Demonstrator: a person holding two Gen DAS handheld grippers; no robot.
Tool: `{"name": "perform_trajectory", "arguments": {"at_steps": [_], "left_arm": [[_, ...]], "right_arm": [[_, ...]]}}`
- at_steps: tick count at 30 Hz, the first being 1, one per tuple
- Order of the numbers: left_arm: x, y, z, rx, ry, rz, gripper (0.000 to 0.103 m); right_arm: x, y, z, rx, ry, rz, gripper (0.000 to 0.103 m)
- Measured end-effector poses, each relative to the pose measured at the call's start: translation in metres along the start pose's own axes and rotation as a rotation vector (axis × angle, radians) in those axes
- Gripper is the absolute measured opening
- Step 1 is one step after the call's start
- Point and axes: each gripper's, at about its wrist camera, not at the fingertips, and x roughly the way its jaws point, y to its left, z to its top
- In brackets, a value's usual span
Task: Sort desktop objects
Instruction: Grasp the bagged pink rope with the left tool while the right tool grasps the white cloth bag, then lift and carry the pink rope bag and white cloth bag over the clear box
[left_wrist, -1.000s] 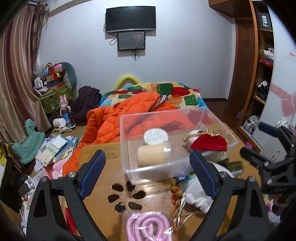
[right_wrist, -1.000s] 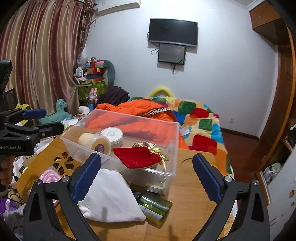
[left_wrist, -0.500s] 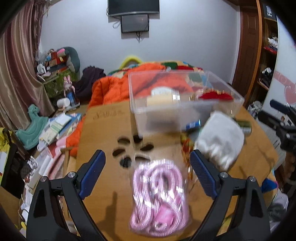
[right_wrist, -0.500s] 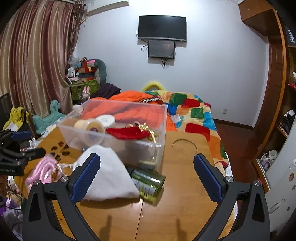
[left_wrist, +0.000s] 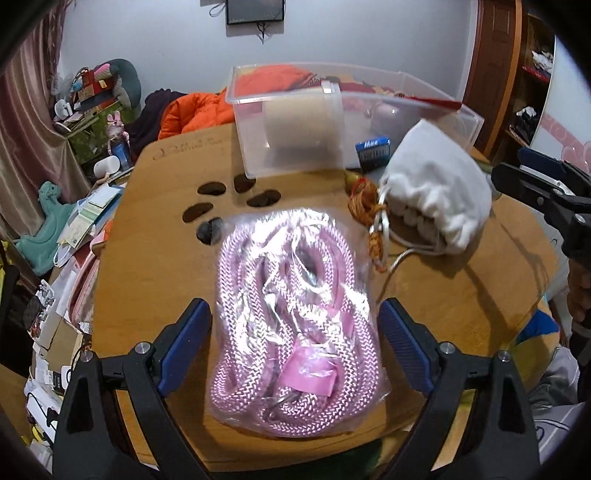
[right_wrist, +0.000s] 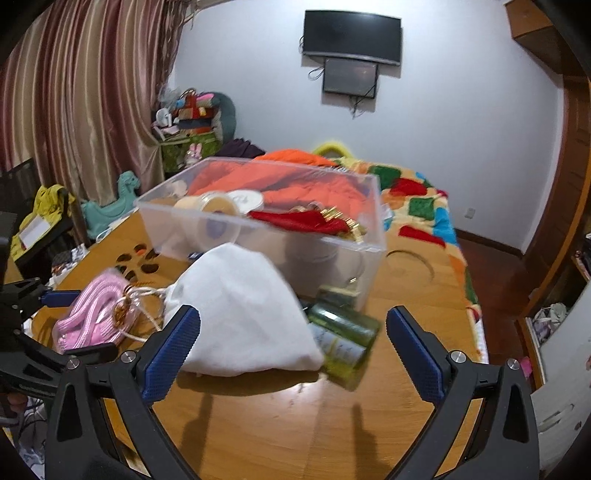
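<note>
A pink rope in a clear plastic bag (left_wrist: 295, 310) lies on the wooden table (left_wrist: 155, 258). My left gripper (left_wrist: 295, 347) is open and straddles the bag's near half, one blue pad on each side. A white drawstring pouch (left_wrist: 436, 192) lies to the right of it, beside an orange cord with a metal ring (left_wrist: 376, 229). The clear plastic box (left_wrist: 280, 147) behind holds a roll of tape (left_wrist: 299, 122) and a red pouch (right_wrist: 306, 221). My right gripper (right_wrist: 291, 350) is open, low over the table before the white pouch (right_wrist: 243, 310) and a green bottle (right_wrist: 343, 332).
A small blue box (left_wrist: 373, 151) lies by the clear box's front wall. Paw-shaped cut-outs (left_wrist: 225, 206) pierce the table top. A bed with an orange quilt (right_wrist: 295, 173) stands behind; clutter covers the floor at the left (left_wrist: 62, 251). Bare wood lies right of the bottle (right_wrist: 424, 295).
My left gripper has dropped and moved forward until its fingers flank the pink rope bag. My right gripper has lowered toward the white pouch and green bottle.
</note>
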Motion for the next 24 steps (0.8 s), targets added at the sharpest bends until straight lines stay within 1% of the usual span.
{"name": "perform_trajectory", "arguments": {"at_steps": [1,3,9,11,13,15,16,17,18,19,21,22,24], "left_arm": [[0.000,-0.001,-0.001,0.006,-0.011,0.018,0.094],[0.000,0.000,-0.001,-0.003,-0.021,0.016,0.094],[0.000,0.008,-0.003,-0.020,-0.058,0.030,0.093],[-0.001,0.009,-0.004,-0.017,-0.071,0.029,0.089],[-0.003,0.008,-0.005,-0.012,-0.085,0.028,0.077],[-0.003,0.011,-0.002,-0.015,-0.090,0.025,0.074],[-0.002,0.012,-0.001,-0.014,-0.094,0.025,0.072],[-0.002,0.012,-0.001,-0.015,-0.099,0.026,0.071],[-0.002,0.011,-0.001,-0.016,-0.103,0.027,0.070],[-0.002,0.011,0.000,-0.017,-0.106,0.027,0.068],[-0.002,0.012,0.000,-0.023,-0.111,0.027,0.066],[-0.002,0.013,0.001,-0.027,-0.112,0.026,0.065],[-0.002,0.014,0.002,-0.039,-0.114,0.026,0.064]], "right_arm": [[0.002,0.003,0.000,-0.002,0.009,0.010,0.100],[0.009,0.008,-0.001,-0.011,0.029,0.034,0.100],[0.030,0.028,-0.007,-0.053,0.087,0.065,0.100],[0.037,0.035,-0.009,-0.071,0.103,0.065,0.101],[0.040,0.042,-0.012,-0.106,0.097,0.046,0.102],[0.045,0.046,-0.014,-0.134,0.108,0.041,0.101],[0.047,0.046,-0.015,-0.132,0.121,0.050,0.099],[0.049,0.045,-0.015,-0.124,0.133,0.061,0.095],[0.052,0.043,-0.017,-0.111,0.138,0.053,0.086],[0.052,0.042,-0.017,-0.107,0.139,0.044,0.082],[0.050,0.035,-0.018,-0.086,0.140,0.065,0.075],[0.050,0.033,-0.018,-0.077,0.142,0.074,0.072],[0.048,0.028,-0.018,-0.060,0.142,0.088,0.063]]}}
